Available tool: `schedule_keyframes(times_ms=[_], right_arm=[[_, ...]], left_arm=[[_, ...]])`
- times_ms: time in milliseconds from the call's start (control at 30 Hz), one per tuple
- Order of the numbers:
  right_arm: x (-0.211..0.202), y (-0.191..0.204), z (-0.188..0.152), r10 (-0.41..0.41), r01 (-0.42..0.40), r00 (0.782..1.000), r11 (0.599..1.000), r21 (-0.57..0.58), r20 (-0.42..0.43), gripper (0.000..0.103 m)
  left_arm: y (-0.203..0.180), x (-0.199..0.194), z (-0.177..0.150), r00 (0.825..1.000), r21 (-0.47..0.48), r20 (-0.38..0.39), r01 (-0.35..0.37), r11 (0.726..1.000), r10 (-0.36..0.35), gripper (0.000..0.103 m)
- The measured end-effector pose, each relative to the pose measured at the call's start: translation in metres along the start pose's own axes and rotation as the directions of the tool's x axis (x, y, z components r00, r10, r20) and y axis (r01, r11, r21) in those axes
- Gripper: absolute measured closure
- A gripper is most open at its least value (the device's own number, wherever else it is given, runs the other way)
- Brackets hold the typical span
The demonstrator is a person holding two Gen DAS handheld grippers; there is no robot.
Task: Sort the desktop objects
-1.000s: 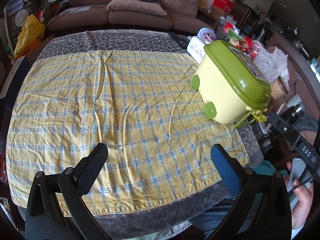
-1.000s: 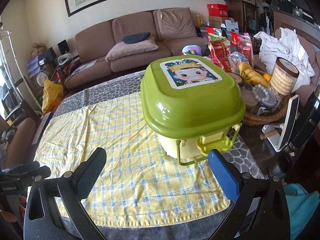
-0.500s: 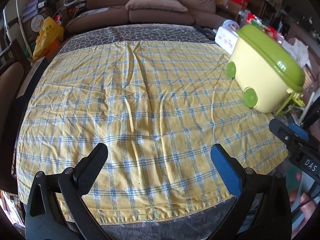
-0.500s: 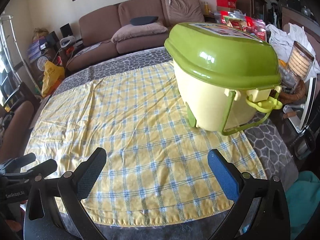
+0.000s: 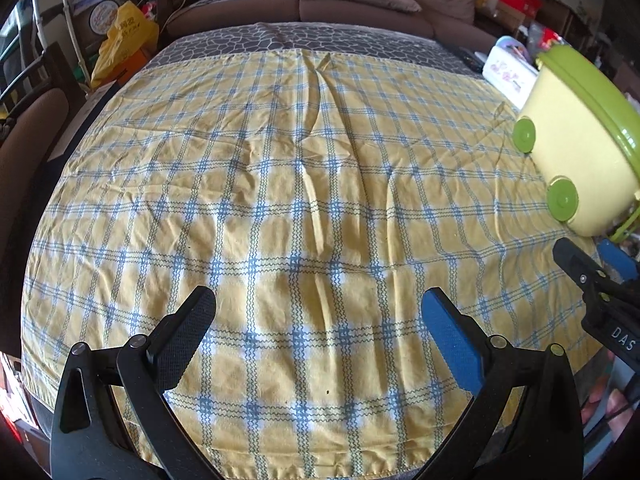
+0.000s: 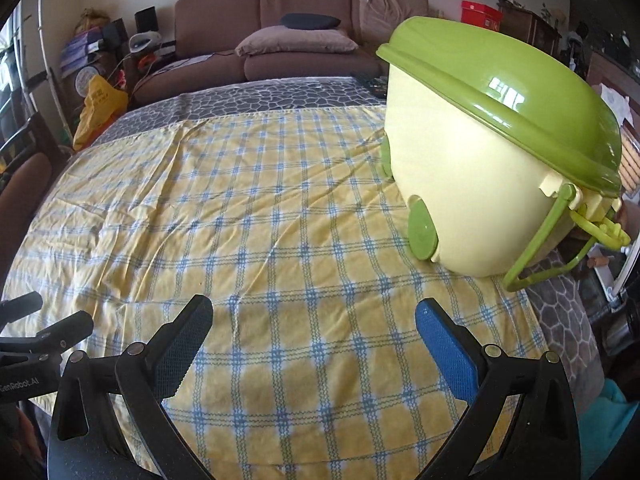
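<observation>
While the fingers of the left gripper [image 5: 318,322] and the right gripper [image 6: 314,330] are spread wide and hold nothing, both hang over the near part of the yellow checked cloth [image 5: 280,184] that covers the surface. The lidded toy storage bin [image 6: 492,152] stands on its green wheels [image 6: 423,233] at the cloth's far right edge, well apart from both. A sideways nudge could roll it off the surface, I judge; its loose pull handle [image 6: 560,240] could snag a finger, and dragging the wrinkled cloth could shift the bin

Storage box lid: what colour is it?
Olive green lid on a pale yellow plastic box; right wrist view shows it best.
</observation>
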State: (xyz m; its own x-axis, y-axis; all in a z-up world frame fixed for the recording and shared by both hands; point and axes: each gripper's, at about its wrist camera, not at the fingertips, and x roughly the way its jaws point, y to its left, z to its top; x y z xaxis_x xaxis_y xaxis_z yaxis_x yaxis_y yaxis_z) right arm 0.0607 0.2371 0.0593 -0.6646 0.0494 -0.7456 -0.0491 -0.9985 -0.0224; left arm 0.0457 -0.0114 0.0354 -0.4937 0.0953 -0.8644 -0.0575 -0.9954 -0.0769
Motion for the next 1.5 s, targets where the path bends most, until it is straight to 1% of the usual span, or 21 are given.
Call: schedule_keyframes(times_ms=[133, 233, 333, 433, 600, 733, 867, 1000, 1167, 1500], right_arm=[[0.013, 0.002, 0.002, 0.006, -0.006, 1.000, 1.000, -0.017, -0.003, 0.001], [0.021, 0.003, 0.001, -0.005, 0.005, 1.000, 0.999, -0.043, -0.001, 0.001], [0.030, 0.004, 0.002, -0.010, 0.011, 1.000, 0.998, -0.061, 0.002, 0.001], [0.041, 0.003, 0.001, -0.008, 0.008, 1.000, 0.998, -0.069, -0.006, 0.000], [0.058, -0.001, -0.005, -0.044, 0.041, 0.999, 0.994, -0.101, -0.031, 0.001], [0.069, -0.008, -0.011, -0.021, 0.015, 0.997, 0.997, -0.070, -0.080, 0.000], [0.072, -0.017, -0.013, 0.028, -0.030, 0.994, 0.999, -0.017, -0.104, 0.000], [0.071, -0.016, -0.014, 0.028, -0.030, 0.995, 0.999, -0.020, -0.098, 0.000], [0.071, -0.016, -0.014, 0.025, -0.028, 0.995, 0.999, -0.022, -0.096, 0.000], [0.073, -0.017, -0.013, 0.029, -0.031, 0.995, 0.999, -0.021, -0.095, 0.000]], left_arm=[[0.002, 0.015, 0.001, 1.000, -0.028, -0.016, -0.012, 1.000, 0.012, 0.000], [0.000, 0.026, 0.002, 1.000, -0.047, -0.031, -0.005, 0.999, 0.004, 0.000], [-0.006, 0.037, 0.004, 0.999, -0.025, -0.028, -0.037, 0.999, 0.036, 0.000], [-0.010, 0.046, 0.003, 0.998, -0.025, -0.047, -0.040, 0.999, 0.038, 0.000], [-0.017, 0.051, 0.001, 0.996, -0.001, -0.035, -0.082, 0.997, 0.082, 0.000], [-0.017, 0.051, -0.001, 0.996, 0.007, -0.020, -0.082, 0.997, 0.082, 0.000], [-0.018, 0.050, -0.004, 0.996, 0.015, 0.016, -0.085, 0.996, 0.085, 0.000], [-0.016, 0.048, -0.011, 0.994, 0.015, 0.075, -0.081, 0.997, 0.080, 0.000], [-0.016, 0.047, -0.012, 0.993, 0.011, 0.089, -0.084, 0.996, 0.083, 0.000], [-0.015, 0.047, -0.012, 0.993, 0.009, 0.089, -0.081, 0.997, 0.080, 0.000]])
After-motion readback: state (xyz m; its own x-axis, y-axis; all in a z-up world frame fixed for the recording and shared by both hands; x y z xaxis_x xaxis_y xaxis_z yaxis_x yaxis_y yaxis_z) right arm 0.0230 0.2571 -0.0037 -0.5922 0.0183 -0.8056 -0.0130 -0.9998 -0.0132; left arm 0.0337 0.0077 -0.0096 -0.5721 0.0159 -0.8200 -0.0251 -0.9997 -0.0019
